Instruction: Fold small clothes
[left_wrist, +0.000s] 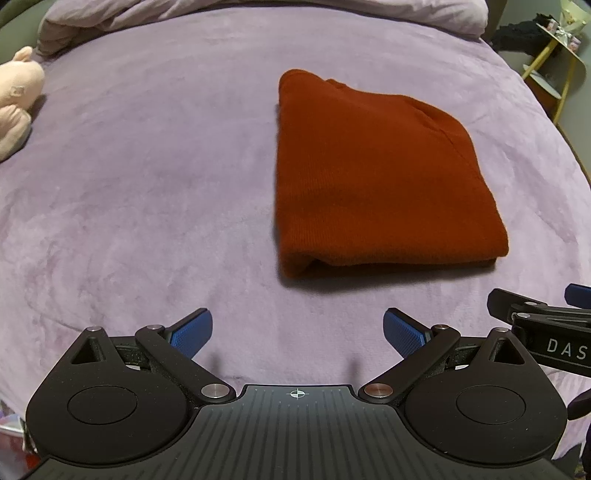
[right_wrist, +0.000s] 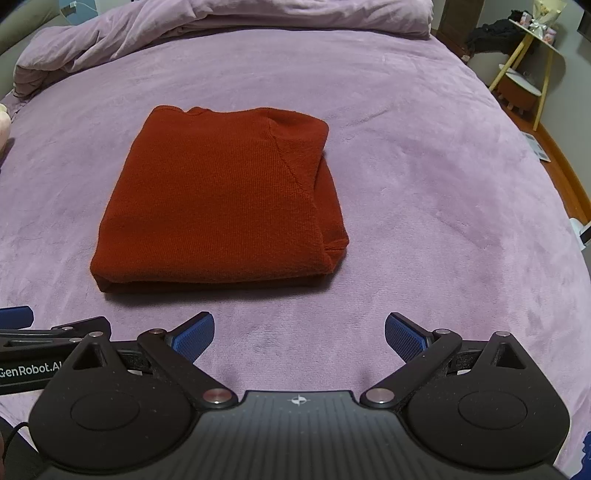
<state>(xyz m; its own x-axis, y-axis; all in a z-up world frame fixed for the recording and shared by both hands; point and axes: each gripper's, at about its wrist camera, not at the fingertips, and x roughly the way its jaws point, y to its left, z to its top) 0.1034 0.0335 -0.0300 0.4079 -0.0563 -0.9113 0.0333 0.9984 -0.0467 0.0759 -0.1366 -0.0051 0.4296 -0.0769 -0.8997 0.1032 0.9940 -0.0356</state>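
A rust-red knit garment (left_wrist: 373, 177) lies folded into a compact rectangle on the purple bedspread (left_wrist: 147, 184). It also shows in the right wrist view (right_wrist: 221, 199), left of centre. My left gripper (left_wrist: 297, 332) is open and empty, held above the bed just short of the garment's near edge and to its left. My right gripper (right_wrist: 299, 334) is open and empty, near the garment's front right side. The right gripper shows at the right edge of the left wrist view (left_wrist: 546, 328). The left gripper shows at the left edge of the right wrist view (right_wrist: 37, 343).
A bunched purple duvet (right_wrist: 221, 22) lies along the far end of the bed. A pink plush toy (left_wrist: 14, 99) sits at the left edge. A yellow-legged side table (right_wrist: 532, 55) with clutter stands off the bed at the far right.
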